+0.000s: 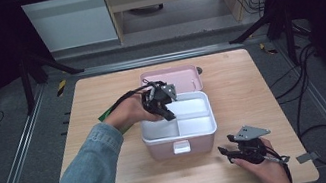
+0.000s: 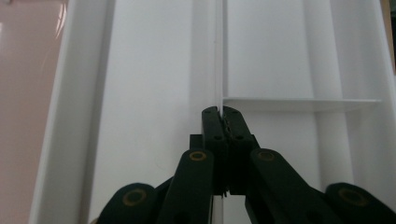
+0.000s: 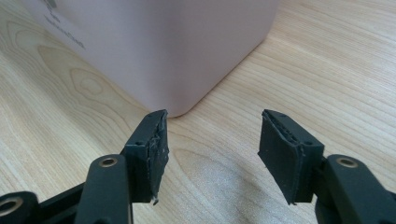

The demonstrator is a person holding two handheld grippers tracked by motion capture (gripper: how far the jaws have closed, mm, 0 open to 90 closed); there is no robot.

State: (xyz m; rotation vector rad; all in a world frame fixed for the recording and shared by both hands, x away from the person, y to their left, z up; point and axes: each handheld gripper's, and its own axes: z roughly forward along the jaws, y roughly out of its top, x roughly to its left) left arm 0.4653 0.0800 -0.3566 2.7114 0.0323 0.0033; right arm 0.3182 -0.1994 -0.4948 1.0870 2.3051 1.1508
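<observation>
While the left gripper (image 1: pixel 169 114) reaches down into the open pink box (image 1: pixel 181 145), its fingers (image 2: pixel 215 126) are pressed together, clamped on the thin white divider wall (image 2: pixel 218 56) that runs between compartments of the white tray (image 1: pixel 197 126). Left gripper view: divider edge runs straight up from between the fingertips, a cross wall (image 2: pixel 299 101) branches off to one side just beyond the tips, tray rim and pink outside at the other edge. High view: box sits near the middle of the worktop (image 1: pixel 240 83), slightly toward the far edge, with its front latch (image 1: pixel 181 146) facing the near edge. Pink lid (image 1: pixel 173 77) stands open behind it, toward the far edge. Tray is inside the box, compartments look bare. Left hand (image 1: pixel 129 112) comes in over the box's left rim, sleeve (image 1: pixel 85 181) is denim. Green item (image 1: pixel 104 116) pokes out behind the left hand, mostly hidden, cannot tell what it is.

Right gripper (image 1: pixel 228 153) rests low near the near right corner of the worktop, just beside the box's front right corner, not touching. Its fingers (image 3: pixel 152 144) are apart, nothing between them. Right gripper view: pink box corner (image 3: pixel 177 107) sits just beyond the fingertips, bare wood grain below. Right hand (image 1: pixel 266 169) holds the gripper from the near edge. Cable (image 1: pixel 322 139) trails off the right edge onto the floor.
</observation>
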